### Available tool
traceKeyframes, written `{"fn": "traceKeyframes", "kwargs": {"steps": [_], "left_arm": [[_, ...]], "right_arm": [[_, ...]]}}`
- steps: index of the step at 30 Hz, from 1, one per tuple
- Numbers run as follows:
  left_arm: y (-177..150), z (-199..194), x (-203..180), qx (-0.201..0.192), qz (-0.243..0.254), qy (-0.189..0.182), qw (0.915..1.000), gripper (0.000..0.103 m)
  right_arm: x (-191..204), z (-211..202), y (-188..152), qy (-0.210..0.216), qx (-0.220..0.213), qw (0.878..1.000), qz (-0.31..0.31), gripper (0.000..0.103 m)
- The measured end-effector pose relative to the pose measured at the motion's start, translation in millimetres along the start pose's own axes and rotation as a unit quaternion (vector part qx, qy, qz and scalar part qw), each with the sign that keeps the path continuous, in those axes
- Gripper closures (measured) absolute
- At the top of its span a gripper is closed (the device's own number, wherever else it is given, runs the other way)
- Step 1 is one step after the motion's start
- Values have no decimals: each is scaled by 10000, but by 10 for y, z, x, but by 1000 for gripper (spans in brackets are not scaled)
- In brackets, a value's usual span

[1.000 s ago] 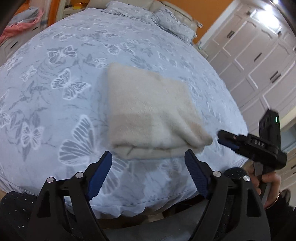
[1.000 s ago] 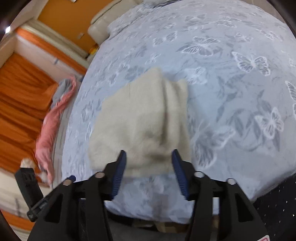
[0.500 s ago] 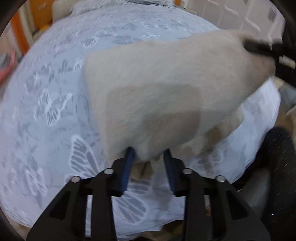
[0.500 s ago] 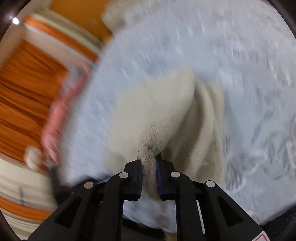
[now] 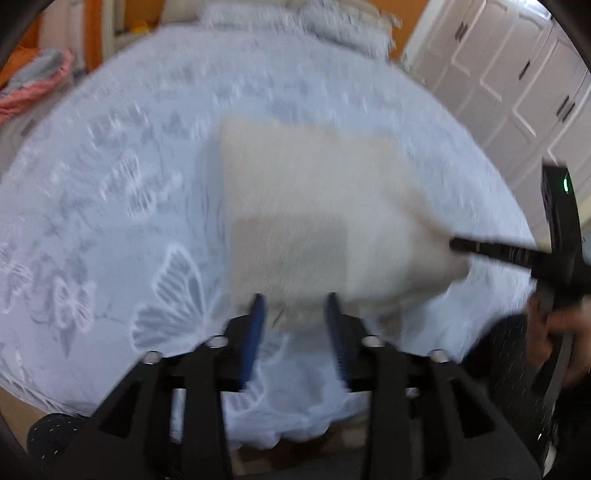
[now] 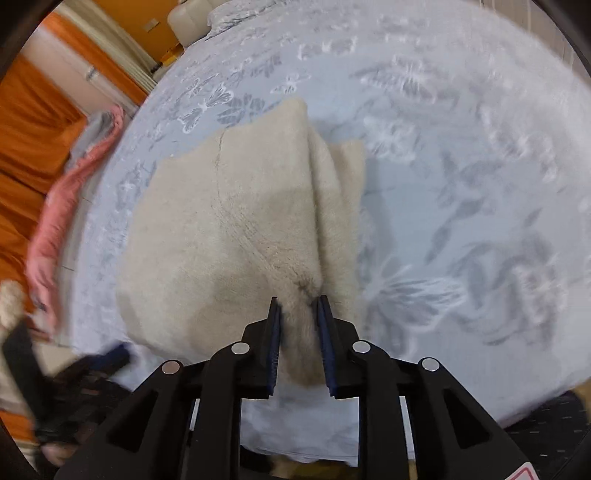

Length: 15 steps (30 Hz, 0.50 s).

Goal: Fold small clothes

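At the bottom of each view the jaws have just been opening. The right gripper (image 6: 298,306) pinches a bunched corner of the cream garment (image 6: 229,221) — the left gripper (image 5: 293,306) straddles its near edge loosely. It lies mid-frame on the butterfly-print bed (image 5: 110,206).

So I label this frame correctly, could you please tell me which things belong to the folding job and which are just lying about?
In the job:
- cream fleece garment
- right tongs, pinching its edge
- left tongs, at its near edge

Lying about:
- pink clothing
- pillows
- white wardrobe
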<state>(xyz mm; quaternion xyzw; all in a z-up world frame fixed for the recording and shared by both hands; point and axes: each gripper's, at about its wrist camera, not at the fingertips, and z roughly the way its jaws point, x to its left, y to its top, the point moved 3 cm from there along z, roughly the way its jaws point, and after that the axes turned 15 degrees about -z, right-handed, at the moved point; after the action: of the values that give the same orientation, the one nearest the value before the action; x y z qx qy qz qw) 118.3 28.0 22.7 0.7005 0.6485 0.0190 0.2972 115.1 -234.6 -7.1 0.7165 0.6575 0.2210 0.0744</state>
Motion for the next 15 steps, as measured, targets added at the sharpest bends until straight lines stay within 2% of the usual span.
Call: {"fn": "traceKeyframes", "kwargs": {"steps": [2, 4, 6, 7, 9, 11, 13, 14, 15], "left_arm": [[114, -15, -87, -319, -71, 232, 9992, 53], [147, 114, -124, -321, -106, 660, 9972, 52], [99, 471, -86, -12, -54, 1161, 9932, 53], [37, 660, -32, 274, -16, 1390, 9899, 52], [-25, 745, 26, 407, -148, 1387, 9894, 51], [-61, 693, 32, 414, -155, 1433, 9887, 51], [-97, 678, 35, 452, -187, 1450, 9882, 51], [-114, 682, 45, 476, -201, 1469, 9878, 52], [-129, 667, 47, 499, -234, 1478, 9875, 52]], "right_arm": [[70, -194, -11, -376, -271, 9988, -147, 82], [149, -257, 11, -464, -458, 9975, -285, 82], [215, -162, -32, -393, -256, 9976, -519, 84], [249, 9, -80, -481, 29, 9964, -698, 84], [234, 329, -202, -670, 585, 9915, -952, 88], [244, 233, -184, -663, 466, 9928, -887, 88], [277, -13, -100, -483, 81, 9963, -705, 88], [270, -11, -102, -484, 55, 9963, -702, 87], [245, 80, -136, -523, 226, 9956, -749, 88]]}}
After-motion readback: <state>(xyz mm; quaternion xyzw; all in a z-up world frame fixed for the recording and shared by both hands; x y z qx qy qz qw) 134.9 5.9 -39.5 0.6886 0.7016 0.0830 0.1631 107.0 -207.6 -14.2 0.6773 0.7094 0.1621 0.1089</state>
